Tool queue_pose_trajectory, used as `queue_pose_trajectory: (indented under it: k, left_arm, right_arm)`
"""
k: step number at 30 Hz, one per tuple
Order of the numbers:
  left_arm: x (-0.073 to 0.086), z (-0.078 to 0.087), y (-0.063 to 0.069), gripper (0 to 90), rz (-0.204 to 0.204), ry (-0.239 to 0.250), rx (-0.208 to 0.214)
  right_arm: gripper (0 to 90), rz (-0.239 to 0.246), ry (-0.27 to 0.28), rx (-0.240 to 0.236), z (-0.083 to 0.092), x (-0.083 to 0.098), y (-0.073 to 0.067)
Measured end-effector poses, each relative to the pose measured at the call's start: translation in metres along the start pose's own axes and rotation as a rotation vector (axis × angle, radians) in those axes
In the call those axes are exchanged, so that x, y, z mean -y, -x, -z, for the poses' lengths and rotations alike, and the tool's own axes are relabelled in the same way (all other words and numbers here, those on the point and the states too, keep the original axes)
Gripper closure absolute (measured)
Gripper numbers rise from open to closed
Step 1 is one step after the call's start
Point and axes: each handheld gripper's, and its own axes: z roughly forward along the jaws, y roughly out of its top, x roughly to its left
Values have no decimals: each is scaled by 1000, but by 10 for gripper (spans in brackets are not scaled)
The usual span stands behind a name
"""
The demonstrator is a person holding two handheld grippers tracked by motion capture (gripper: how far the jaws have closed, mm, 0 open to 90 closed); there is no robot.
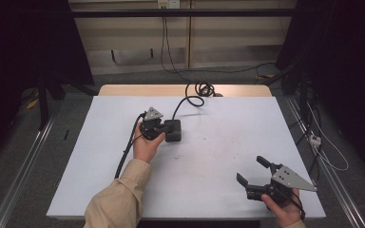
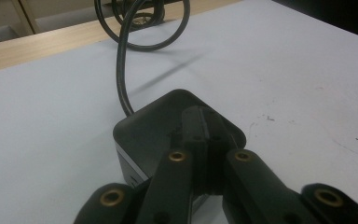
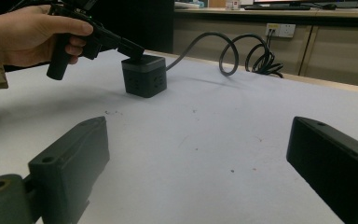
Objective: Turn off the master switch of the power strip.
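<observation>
Black cube-shaped power block with slots in its side: one (image 1: 173,130), near the middle of the surface, toward the far edge.
Thick black cable running from that block: one (image 1: 186,102), looping to a coil at the far edge of the surface.
White rectangular tabletop sheet: one (image 1: 228,142), laid over a light wooden table.
Black two-jaw hand-held grippers: two, the left gripper (image 1: 160,128) and the right gripper (image 1: 252,173).
Grey three-cornered plates on the grippers: two, one on each.
Hands: two, one per gripper.
Beige sleeves: one, on the left forearm.

Dim room, soft overhead light, near jaws blurred.
</observation>
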Motion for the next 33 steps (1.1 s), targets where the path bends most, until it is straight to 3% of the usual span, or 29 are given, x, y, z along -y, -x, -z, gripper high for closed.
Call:
queue_pose_trajectory:
  k: [8, 9, 21, 27, 33]
  left_arm:
    - [1, 1, 0, 900, 13, 13, 0]
    - [0, 2, 0, 900, 30, 29, 7]
    - [0, 3, 1, 900, 18, 22, 5]
    - [-2, 6, 3, 900, 28, 55, 16]
    - [-4, 10, 4, 850, 49, 64, 22]
  right_arm:
    - [52, -1, -1, -2, 0, 0, 0]
    - [52, -2, -3, -2, 0, 0, 0]
    - [52, -1, 1, -6, -2, -1, 0]
    - [52, 1, 1, -8, -3, -1, 0]
    - [52, -2, 1, -11, -4, -1, -1]
